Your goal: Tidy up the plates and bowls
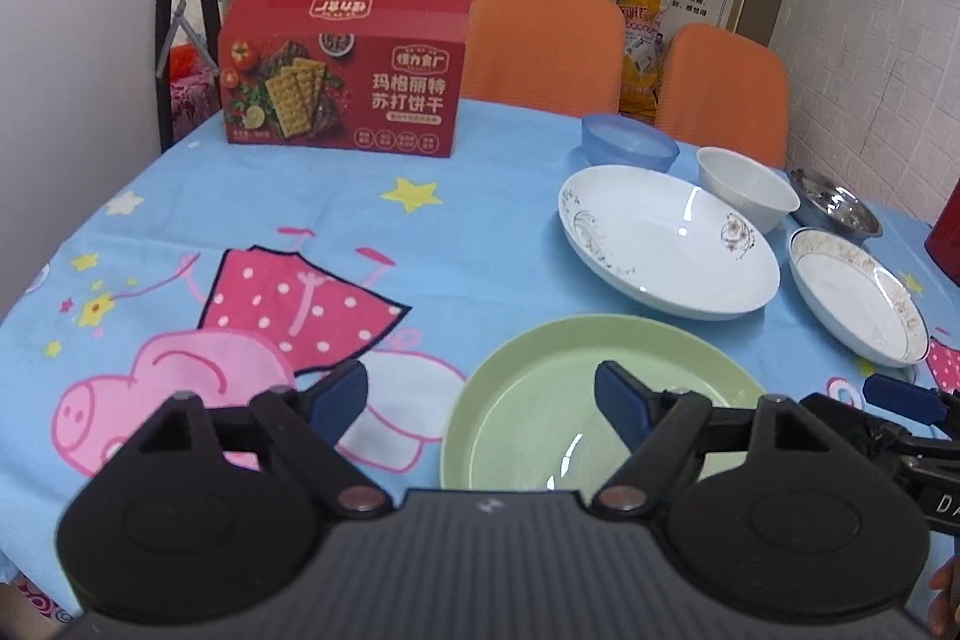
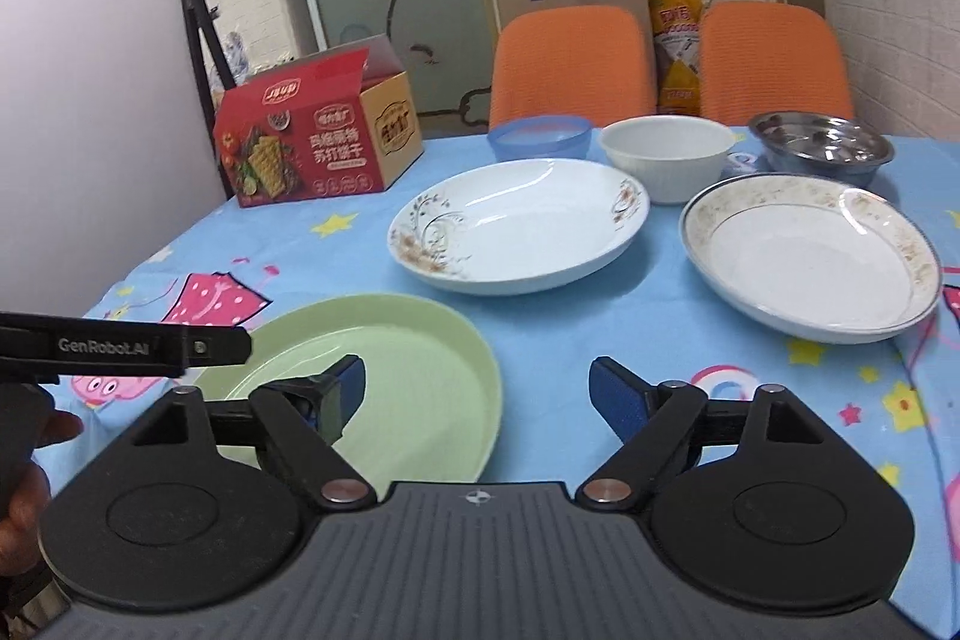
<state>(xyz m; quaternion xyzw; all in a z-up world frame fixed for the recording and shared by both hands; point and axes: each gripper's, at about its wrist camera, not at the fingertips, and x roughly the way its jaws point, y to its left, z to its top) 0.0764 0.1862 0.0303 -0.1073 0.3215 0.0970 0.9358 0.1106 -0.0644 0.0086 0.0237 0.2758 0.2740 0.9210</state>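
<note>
A green plate (image 1: pixel 528 400) (image 2: pixel 408 364) lies at the table's near side. Behind it is a large white floral plate (image 1: pixel 666 244) (image 2: pixel 516 226), and to its right a gold-rimmed white plate (image 1: pixel 852 292) (image 2: pixel 810 256). At the back stand a blue plastic bowl (image 1: pixel 630 142) (image 2: pixel 540 136), a white bowl (image 1: pixel 747 187) (image 2: pixel 666 154) and a steel bowl (image 1: pixel 834 208) (image 2: pixel 822 148). My left gripper (image 1: pixel 480 397) is open and empty, low over the green plate's left rim. My right gripper (image 2: pixel 477 391) is open and empty, over the green plate's right rim.
A red cracker box (image 1: pixel 342 70) (image 2: pixel 312 142) stands at the table's back left. Two orange chairs (image 1: pixel 540 40) (image 2: pixel 570 64) stand behind the table, which has a blue cartoon cloth (image 1: pixel 300 208) (image 2: pixel 600 328). A red object (image 1: pixel 945 232) is at the right edge.
</note>
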